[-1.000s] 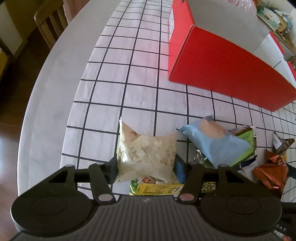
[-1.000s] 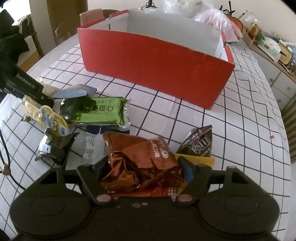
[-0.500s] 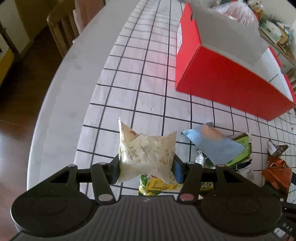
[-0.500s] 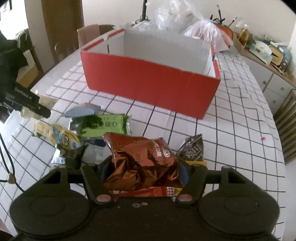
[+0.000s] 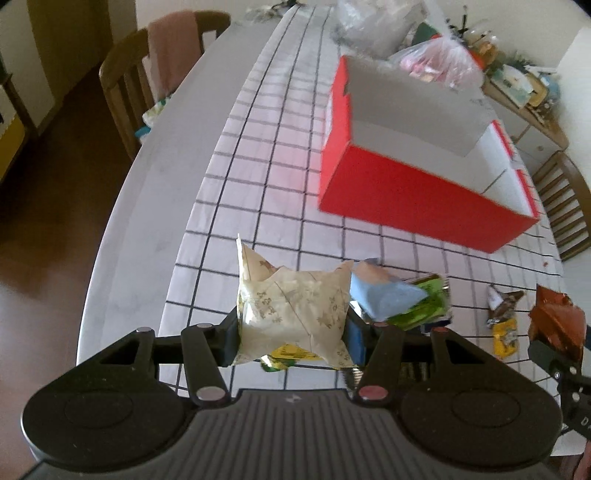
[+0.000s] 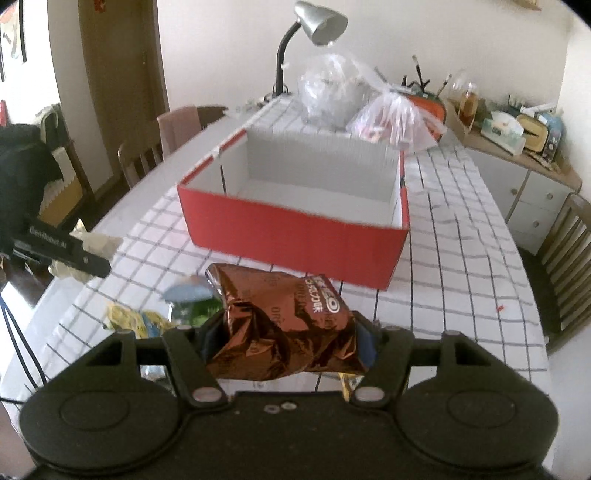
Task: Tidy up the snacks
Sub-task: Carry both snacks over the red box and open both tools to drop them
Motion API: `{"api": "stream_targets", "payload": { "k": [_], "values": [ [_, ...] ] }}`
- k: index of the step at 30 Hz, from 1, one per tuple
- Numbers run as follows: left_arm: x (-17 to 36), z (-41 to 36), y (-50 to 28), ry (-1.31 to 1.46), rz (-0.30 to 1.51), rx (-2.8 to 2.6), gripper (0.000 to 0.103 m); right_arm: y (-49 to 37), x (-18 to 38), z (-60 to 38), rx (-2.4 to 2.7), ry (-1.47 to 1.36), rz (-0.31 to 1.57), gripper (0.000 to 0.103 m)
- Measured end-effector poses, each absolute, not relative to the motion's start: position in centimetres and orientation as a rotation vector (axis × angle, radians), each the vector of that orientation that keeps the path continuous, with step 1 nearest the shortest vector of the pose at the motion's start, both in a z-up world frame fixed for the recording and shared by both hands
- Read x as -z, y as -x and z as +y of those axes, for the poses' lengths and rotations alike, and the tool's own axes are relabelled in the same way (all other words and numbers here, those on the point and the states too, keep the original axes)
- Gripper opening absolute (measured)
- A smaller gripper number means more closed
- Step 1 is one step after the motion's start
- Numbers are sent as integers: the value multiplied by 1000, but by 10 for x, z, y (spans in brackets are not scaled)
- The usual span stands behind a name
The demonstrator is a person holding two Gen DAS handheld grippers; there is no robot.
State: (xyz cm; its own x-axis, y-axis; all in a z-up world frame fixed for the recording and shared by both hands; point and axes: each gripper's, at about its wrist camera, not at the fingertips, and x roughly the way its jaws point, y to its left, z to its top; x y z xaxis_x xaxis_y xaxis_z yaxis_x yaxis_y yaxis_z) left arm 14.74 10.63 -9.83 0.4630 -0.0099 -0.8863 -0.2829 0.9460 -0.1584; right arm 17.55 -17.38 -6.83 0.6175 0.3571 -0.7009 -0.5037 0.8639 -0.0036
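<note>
The left tool (image 5: 293,332) grips a cream packet (image 5: 291,310) between its pads, lifted clear of the table (image 5: 159,177). The right tool (image 6: 288,341) has been narrowing its jaws and now clamps a crumpled brown foil packet (image 6: 284,321), also off the surface.

The red box (image 6: 295,229) stands open-topped on the checked cloth (image 5: 258,155) ahead of both tools; what shows of its white interior is bare.

Left of the right tool, loose snacks lie together on the cloth: a blue packet (image 5: 384,293), a green packet (image 5: 428,302) partly under it, and a yellow packet (image 6: 125,317). A small dark packet (image 5: 504,308) lies apart from them.

Behind the box stand clear plastic bags (image 6: 391,118) and a desk lamp (image 6: 314,26). Wooden chairs (image 5: 147,88) stand at the table's left edge. Open cloth lies between the snack pile and the box's near wall.
</note>
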Motion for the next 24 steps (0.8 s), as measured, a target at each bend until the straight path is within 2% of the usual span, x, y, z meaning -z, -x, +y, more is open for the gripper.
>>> {"api": "stream_targets", "payload": {
  "k": [12, 24],
  "values": [
    [46, 64, -176, 224, 981, -87, 54, -215, 32, -168, -488, 186, 676, 67],
    [17, 33, -249, 155, 930, -52, 54, -287, 23, -157, -451, 189, 671, 68]
  ]
}}
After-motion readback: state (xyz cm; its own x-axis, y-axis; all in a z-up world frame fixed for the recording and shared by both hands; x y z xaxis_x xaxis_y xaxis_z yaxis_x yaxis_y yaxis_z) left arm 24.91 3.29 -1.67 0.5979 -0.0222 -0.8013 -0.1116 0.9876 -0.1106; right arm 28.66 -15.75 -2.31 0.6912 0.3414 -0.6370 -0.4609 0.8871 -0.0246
